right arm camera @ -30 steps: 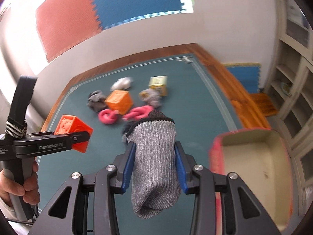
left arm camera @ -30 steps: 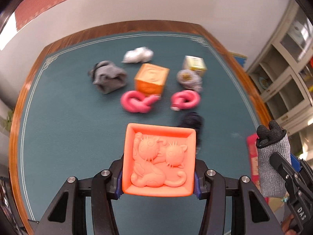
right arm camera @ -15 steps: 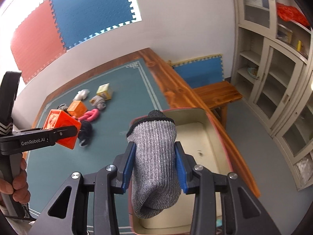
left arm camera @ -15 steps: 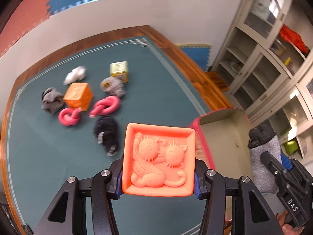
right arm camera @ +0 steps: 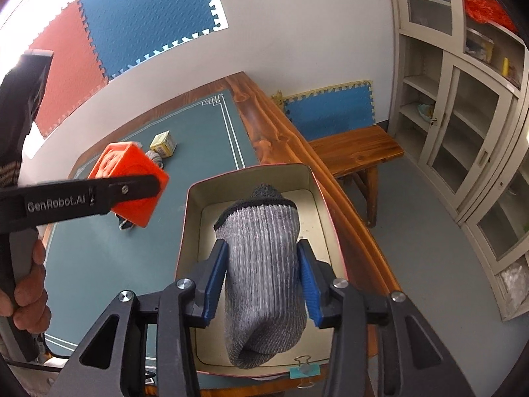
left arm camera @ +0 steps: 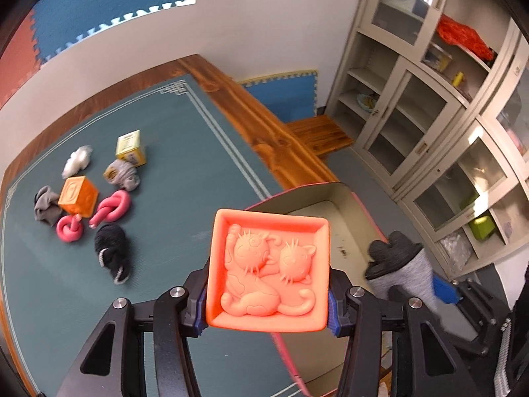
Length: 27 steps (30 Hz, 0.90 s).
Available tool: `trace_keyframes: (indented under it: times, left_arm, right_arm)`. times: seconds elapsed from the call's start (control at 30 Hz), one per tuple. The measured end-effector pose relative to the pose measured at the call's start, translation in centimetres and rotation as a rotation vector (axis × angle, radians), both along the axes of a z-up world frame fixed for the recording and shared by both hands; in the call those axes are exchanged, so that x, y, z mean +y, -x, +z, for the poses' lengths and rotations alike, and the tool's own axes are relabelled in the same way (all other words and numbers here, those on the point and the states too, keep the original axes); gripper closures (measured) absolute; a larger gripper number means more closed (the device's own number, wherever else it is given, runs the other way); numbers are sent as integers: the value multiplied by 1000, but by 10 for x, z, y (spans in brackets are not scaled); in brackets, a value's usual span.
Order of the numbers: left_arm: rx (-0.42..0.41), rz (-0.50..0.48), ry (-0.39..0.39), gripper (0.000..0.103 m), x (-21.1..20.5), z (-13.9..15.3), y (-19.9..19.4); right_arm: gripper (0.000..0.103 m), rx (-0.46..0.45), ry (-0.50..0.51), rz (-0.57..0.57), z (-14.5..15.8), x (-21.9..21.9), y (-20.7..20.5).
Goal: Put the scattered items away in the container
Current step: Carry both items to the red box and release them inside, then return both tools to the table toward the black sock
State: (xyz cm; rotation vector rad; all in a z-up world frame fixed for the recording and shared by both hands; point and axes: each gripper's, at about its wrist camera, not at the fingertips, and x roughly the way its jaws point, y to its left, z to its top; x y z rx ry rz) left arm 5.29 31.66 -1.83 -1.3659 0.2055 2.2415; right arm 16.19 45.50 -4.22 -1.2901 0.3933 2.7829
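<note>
Hanging between my right gripper (right arm camera: pixel 263 281)'s opening jaws, the grey sock (right arm camera: pixel 263 274) sits directly above the container (right arm camera: pixel 191 231), long axis along the fingers, toe toward me. My left gripper (left arm camera: pixel 267 301) pinches the orange block (left arm camera: pixel 268 269) beside the container's left rim. Container stands at the table (right arm camera: pixel 211 125)'s right edge. Sock hides much of the container floor; whether the pads still touch the sock is unclear.

White wall (right arm camera: pixel 297 33) hung with red and blue foam mats (right arm camera: pixel 148 16) at 11 o'clock; beige glass-door cabinets (right arm camera: pixel 463 132) at 3 o'clock, wooden bench (right arm camera: pixel 357 149) at centre, grey floor (right arm camera: pixel 429 248) below
</note>
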Motion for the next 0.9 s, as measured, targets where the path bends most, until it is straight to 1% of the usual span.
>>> trace_keyframes:
  times: [0.07, 0.13, 0.37, 0.53, 0.77, 0.9]
  left_arm:
    - [-10, -10, 4, 45, 7, 1, 0]
    - [-14, -13, 5, 30, 11, 2, -1]
    - [-17, 36, 12, 29, 3, 1, -1]
    - [-17, 97, 30, 29, -21, 0, 2]
    - [-20, 200, 38, 29, -72, -2, 9]
    - [-26, 278, 32, 29, -111, -3, 17]
  right_arm:
    - [38, 1, 7, 3, -1, 3, -1]
    - [31, 11, 4, -1, 0, 6, -3]
    - [30, 16, 22, 7, -3, 9, -1]
    - [31, 22, 37, 42, -3, -3, 6]
    - [30, 38, 42, 120, 1, -37, 23]
    - [30, 43, 39, 157, 5, -59, 33]
